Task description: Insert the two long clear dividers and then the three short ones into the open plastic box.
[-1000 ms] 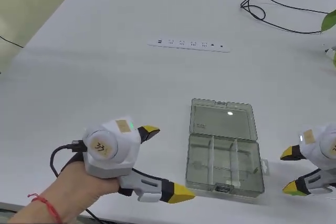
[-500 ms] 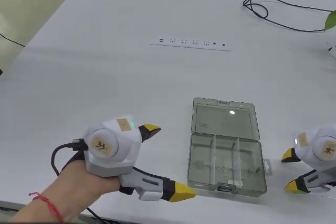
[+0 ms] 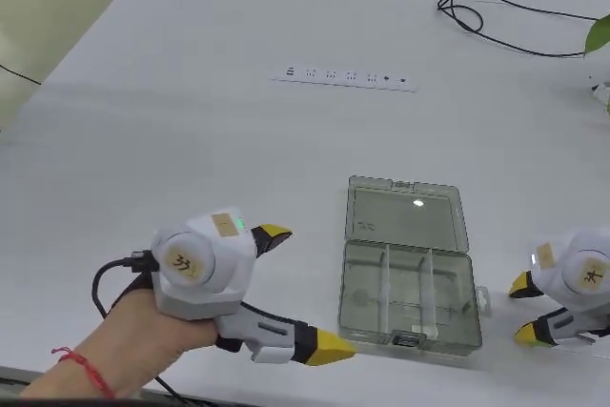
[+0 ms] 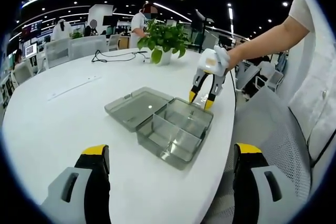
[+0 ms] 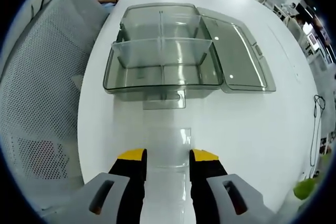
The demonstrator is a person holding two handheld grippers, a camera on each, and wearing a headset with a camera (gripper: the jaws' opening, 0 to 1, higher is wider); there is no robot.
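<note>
The clear plastic box [image 3: 410,304] lies open near the table's front edge, its lid [image 3: 408,217] flat behind it. Clear dividers stand inside the box [image 5: 163,59]. My right gripper [image 3: 527,310] is low on the table just right of the box. In the right gripper view a clear divider [image 5: 169,145] lies flat between its jaws, which sit against the strip's two edges. A second clear piece [image 5: 164,99] lies by the box wall. My left gripper [image 3: 300,293] hovers left of the box, wide open and holding nothing; its own view shows the box [image 4: 173,127] and the right gripper [image 4: 201,98].
A white power strip [image 3: 343,79] lies mid-table and a black cable [image 3: 486,16] coils at the far right. A potted plant [image 4: 164,39] stands beyond the box. The table's front edge runs just below both grippers. A mesh chair [image 5: 47,77] is beside the table.
The right gripper has drawn slightly back to the right, away from the box, and its jaws have narrowed. The left gripper has stayed in place.
</note>
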